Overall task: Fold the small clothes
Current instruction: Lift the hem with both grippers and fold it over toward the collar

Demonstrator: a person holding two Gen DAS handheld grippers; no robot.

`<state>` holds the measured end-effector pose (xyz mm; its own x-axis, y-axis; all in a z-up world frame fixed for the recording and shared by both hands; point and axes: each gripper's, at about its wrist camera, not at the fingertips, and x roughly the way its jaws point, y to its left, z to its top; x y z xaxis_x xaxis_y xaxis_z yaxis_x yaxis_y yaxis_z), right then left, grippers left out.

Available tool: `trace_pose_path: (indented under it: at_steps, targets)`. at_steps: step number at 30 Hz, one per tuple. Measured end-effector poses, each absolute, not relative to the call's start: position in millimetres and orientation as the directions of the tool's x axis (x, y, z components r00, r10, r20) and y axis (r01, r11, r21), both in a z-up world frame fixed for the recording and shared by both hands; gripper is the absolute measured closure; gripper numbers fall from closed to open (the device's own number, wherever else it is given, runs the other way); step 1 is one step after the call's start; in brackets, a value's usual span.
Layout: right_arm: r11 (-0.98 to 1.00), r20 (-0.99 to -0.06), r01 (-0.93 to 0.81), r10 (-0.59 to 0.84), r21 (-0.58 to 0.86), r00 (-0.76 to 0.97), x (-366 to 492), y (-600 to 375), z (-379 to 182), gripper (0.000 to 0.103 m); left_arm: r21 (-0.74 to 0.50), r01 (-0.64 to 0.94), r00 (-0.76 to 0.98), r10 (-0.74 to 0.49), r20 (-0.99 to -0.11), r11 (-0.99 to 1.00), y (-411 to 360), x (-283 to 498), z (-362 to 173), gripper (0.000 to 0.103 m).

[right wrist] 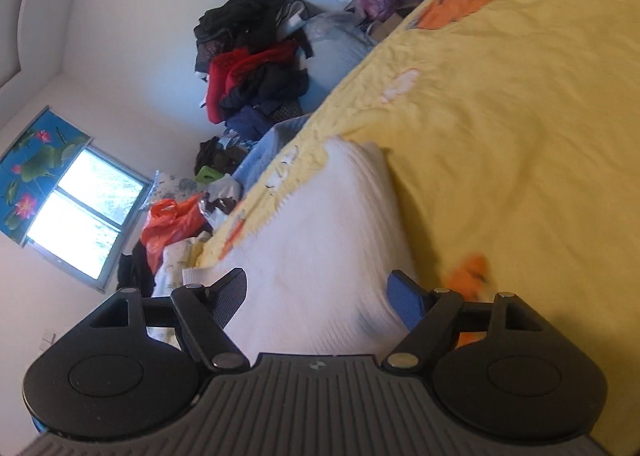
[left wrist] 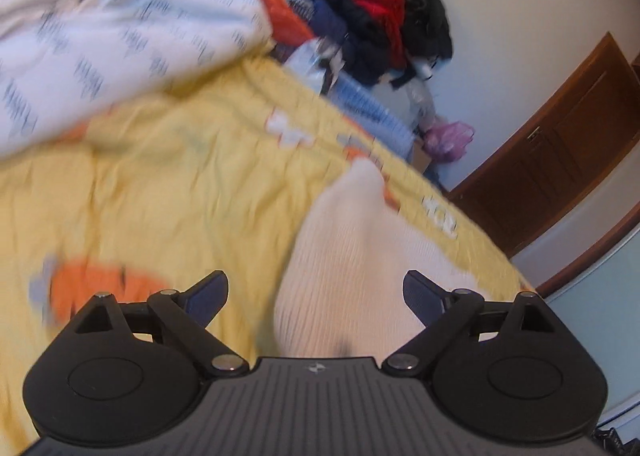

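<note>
Cream and ribbed, the small cloth [left wrist: 352, 256] lies on the yellow sheet [left wrist: 168, 184] of the bed. It sits near the edge of the bed, and it looks bunched up, with one end poking up like a little hill.

My left gripper [left wrist: 316, 292] is wide open. Its two fingers [left wrist: 208, 294] stand far apart, one on each side of the cloth. The left finger is over the sheet and well clear of the cloth. The right finger sits at the side of the cloth; I cannot tell if it brushes it. Nothing is pinched. The picture is blurry.

My right gripper [right wrist: 318, 292] is open too, though not quite as wide. The same cloth [right wrist: 320, 240] fills the gap between its fingers [right wrist: 230, 294]. The blue pad on the right sits close to the edge of the cloth. The dark pad on the left sits at its other side. The pads do not squeeze it, so it just lies there on the sheet [right wrist: 500, 136].

Past the bed I see a pile of clothes [right wrist: 252, 72] by the wall, red and black and blue. An orange bag [right wrist: 172, 224] is near the window [right wrist: 84, 216]. In the left view a white printed cloth [left wrist: 120, 44] lies on the far part of the bed, and a brown door [left wrist: 560, 144] is off to the right.
</note>
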<state>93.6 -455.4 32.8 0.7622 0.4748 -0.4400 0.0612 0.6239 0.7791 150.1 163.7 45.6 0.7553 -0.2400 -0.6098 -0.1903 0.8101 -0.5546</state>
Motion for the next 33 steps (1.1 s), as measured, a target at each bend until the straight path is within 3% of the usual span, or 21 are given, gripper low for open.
trace_pose_path:
  at_steps: [2, 7, 14, 15, 16, 17, 18, 19, 26, 33]
  targets:
    - [0.651, -0.478, 0.097, 0.438, 0.753, 0.762, 71, -454, 27, 0.027, -0.599, -0.225, 0.732, -0.272, -0.624, 0.768, 156, 132, 25, 0.008]
    - [0.521, -0.456, 0.177, 0.476, 0.835, 0.752, 53, -455, -5, 0.027, -0.748, -0.243, 0.725, -0.397, -0.563, 0.617, 133, 113, -8, 0.008]
    - [0.429, -0.389, 0.189, 0.445, 0.883, 0.807, 95, -430, -20, 0.025, -0.793, -0.283, 0.783, -0.348, -0.516, 0.540, 118, 140, -17, 0.009]
    - [0.438, -0.394, 0.197, 0.421, 0.877, 0.817, 102, -425, -19, 0.024, -0.774, -0.293, 0.782, -0.325, -0.532, 0.561, 116, 144, -15, 0.018]
    - [0.449, -0.405, 0.208, 0.403, 0.869, 0.821, 109, -420, -19, 0.029, -0.741, -0.320, 0.771, -0.293, -0.566, 0.591, 113, 147, -13, 0.055]
    - [0.468, -0.420, 0.220, 0.382, 0.856, 0.823, 113, -415, -18, 0.035, -0.703, -0.345, 0.744, -0.275, -0.609, 0.622, 112, 153, -12, 0.071]
    - [0.482, -0.432, 0.227, 0.372, 0.846, 0.821, 118, -411, -20, 0.060, -0.693, -0.345, 0.724, -0.291, -0.625, 0.633, 112, 158, -13, 0.074]
    - [0.498, -0.440, 0.224, 0.373, 0.838, 0.817, 121, -408, -21, 0.074, -0.698, -0.336, 0.725, -0.299, -0.621, 0.633, 115, 159, -12, 0.077]
    - [0.537, -0.388, 0.139, 0.384, 0.832, 0.838, 109, -407, 14, 0.074, -0.677, -0.176, 0.743, -0.355, -0.568, 0.715, 118, 140, 43, 0.081]
    - [0.532, -0.348, 0.038, 0.496, 0.846, 0.796, 18, -419, 52, 0.074, -0.695, -0.083, 0.699, -0.455, -0.551, 0.714, 139, 34, 57, 0.081]
